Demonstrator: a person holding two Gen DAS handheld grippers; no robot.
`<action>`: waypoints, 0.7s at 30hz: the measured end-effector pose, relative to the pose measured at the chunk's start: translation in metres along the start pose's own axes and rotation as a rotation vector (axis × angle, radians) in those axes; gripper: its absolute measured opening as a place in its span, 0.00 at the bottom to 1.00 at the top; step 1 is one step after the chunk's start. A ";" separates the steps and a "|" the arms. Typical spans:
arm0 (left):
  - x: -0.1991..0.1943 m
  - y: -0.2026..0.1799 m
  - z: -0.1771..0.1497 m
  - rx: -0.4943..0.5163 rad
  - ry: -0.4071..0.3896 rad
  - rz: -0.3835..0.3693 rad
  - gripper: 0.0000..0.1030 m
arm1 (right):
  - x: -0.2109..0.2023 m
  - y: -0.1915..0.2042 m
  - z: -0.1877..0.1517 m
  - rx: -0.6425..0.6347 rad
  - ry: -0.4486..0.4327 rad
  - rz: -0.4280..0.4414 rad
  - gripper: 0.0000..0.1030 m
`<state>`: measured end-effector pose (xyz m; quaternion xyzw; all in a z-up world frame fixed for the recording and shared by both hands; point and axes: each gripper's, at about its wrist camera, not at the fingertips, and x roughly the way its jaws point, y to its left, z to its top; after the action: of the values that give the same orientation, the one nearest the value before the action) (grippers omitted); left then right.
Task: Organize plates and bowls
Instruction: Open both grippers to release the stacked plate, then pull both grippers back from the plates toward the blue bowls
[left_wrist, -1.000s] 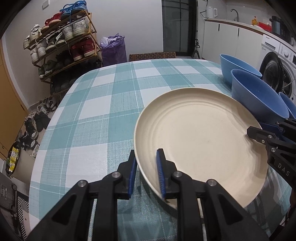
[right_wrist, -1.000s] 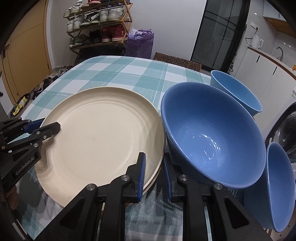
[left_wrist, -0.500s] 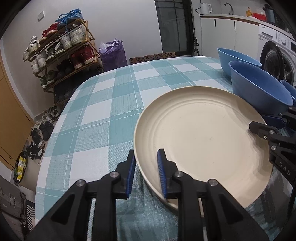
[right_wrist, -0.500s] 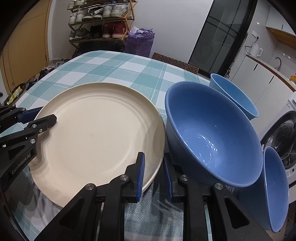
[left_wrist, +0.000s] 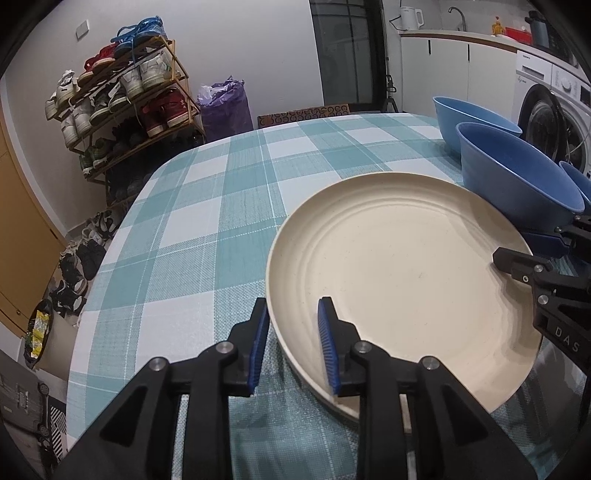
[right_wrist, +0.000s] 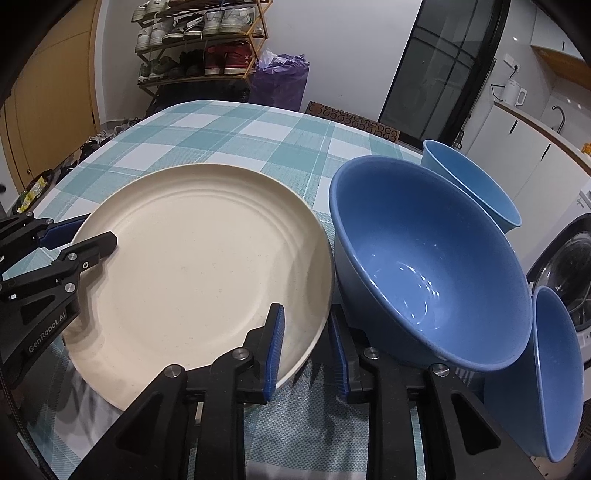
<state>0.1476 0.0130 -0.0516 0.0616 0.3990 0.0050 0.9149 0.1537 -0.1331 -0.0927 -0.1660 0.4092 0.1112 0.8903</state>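
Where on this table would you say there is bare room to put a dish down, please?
The checked tablecloth lies bare from the cream plate back to the table's far edge toward the shoe rack. It is crowded along the washing-machine side, where three blue bowls sit close together beside the plate's rim.

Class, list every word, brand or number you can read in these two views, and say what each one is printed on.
"GenRobot.AI": on the side of the left gripper, in the right wrist view.
"DAS": on the right gripper, in the left wrist view; the rest is cut off.
Washing machine panel markings: too small to read.
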 end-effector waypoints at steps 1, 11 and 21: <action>0.000 0.001 0.000 -0.003 0.004 -0.005 0.26 | 0.000 0.001 0.000 -0.003 0.001 0.000 0.26; -0.013 0.020 0.000 -0.096 0.006 -0.069 0.49 | -0.020 0.007 0.006 -0.002 -0.066 0.064 0.51; -0.041 0.031 0.000 -0.138 -0.054 -0.075 0.91 | -0.042 0.014 0.011 0.009 -0.135 0.182 0.83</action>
<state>0.1213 0.0417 -0.0181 -0.0163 0.3750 -0.0033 0.9269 0.1295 -0.1186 -0.0569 -0.1164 0.3620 0.2008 0.9028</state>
